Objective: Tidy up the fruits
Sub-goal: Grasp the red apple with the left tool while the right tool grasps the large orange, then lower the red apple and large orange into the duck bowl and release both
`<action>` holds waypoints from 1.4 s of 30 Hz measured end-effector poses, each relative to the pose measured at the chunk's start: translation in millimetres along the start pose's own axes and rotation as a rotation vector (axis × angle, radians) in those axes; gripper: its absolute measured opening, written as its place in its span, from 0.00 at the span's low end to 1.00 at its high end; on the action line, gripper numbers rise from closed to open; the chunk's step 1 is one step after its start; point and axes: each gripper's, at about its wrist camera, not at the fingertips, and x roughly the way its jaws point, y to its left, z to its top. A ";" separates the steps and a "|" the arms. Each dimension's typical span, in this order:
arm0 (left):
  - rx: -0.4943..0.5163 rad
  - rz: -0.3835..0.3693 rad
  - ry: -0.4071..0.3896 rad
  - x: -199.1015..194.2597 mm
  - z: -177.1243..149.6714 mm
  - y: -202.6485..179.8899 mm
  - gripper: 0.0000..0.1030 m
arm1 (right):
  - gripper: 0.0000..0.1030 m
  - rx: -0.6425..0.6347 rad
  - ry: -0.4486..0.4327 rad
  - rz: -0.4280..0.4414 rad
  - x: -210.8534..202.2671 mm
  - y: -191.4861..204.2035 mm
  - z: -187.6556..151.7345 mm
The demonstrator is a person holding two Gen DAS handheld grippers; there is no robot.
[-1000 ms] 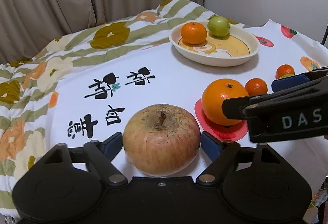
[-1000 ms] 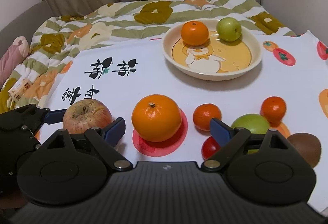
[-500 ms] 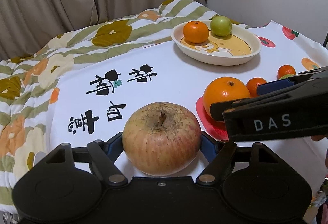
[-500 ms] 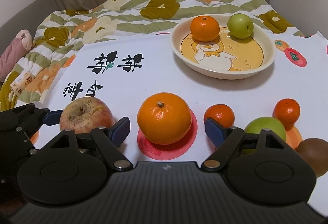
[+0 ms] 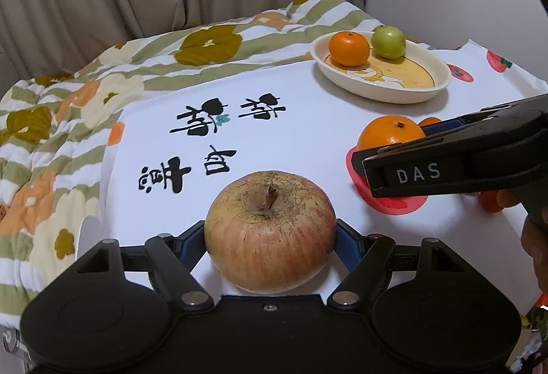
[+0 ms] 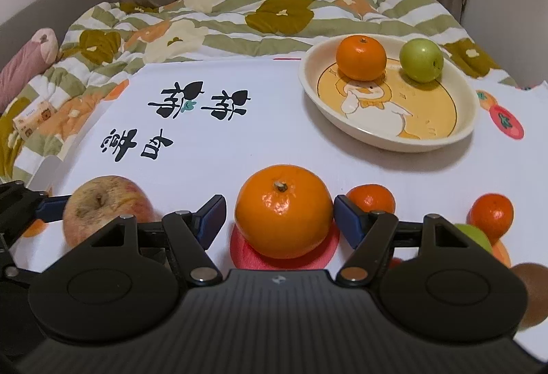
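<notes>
Our left gripper (image 5: 270, 245) pinches the near, russet-red apple (image 5: 270, 232): heavy, firm, held at its widest. Our right gripper (image 6: 280, 214) gapes around the glossy, slippery large orange (image 6: 283, 210).

Four oranges (image 6: 283, 210), two green apples (image 6: 421, 60), one red apple (image 6: 102, 206), one kiwi (image 6: 532, 295), one dish (image 6: 387, 137).
</notes>
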 end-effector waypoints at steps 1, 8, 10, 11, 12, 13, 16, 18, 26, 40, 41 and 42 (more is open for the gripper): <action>-0.006 0.002 0.002 -0.9 -0.7 0.7 0.77 | 0.82 -0.013 -0.001 -0.007 1.2 1.7 0.1; -0.041 0.015 0.012 -10.1 -6.7 5.0 0.77 | 0.76 -0.082 -0.021 -0.059 3.6 10.7 -3.8; -0.050 0.021 0.012 -13.5 -7.9 6.7 0.77 | 0.75 -0.065 -0.017 -0.046 1.9 8.9 -3.7; -0.054 0.024 0.011 -15.9 -8.2 7.7 0.77 | 0.75 -0.050 -0.014 -0.032 0.7 7.4 -3.6; -0.057 0.026 0.008 -17.7 -8.2 8.2 0.77 | 0.75 -0.039 -0.013 -0.023 -1.1 6.7 -3.6; -0.060 0.030 0.005 -20.0 -8.1 8.9 0.77 | 0.75 -0.034 -0.014 -0.017 -3.5 7.6 -3.7; -0.067 0.039 -0.007 -27.6 -7.3 10.8 0.77 | 0.75 -0.037 -0.023 -0.007 -12.3 12.1 -3.1; -0.070 0.044 -0.014 -32.9 -5.4 11.6 0.77 | 0.75 -0.033 -0.032 0.008 -20.7 14.8 -0.8; -0.092 0.058 -0.056 -60.2 11.3 9.8 0.77 | 0.75 -0.021 -0.083 0.047 -60.9 11.2 16.8; -0.113 0.089 -0.118 -82.2 72.4 -36.8 0.77 | 0.75 -0.021 -0.122 0.068 -105.0 -71.6 59.4; -0.112 0.089 -0.121 -80.7 78.2 -42.1 0.77 | 0.75 -0.023 -0.123 0.066 -105.2 -80.7 63.1; -0.110 0.089 -0.124 -78.8 83.5 -46.9 0.77 | 0.75 -0.024 -0.123 0.064 -104.9 -89.0 66.5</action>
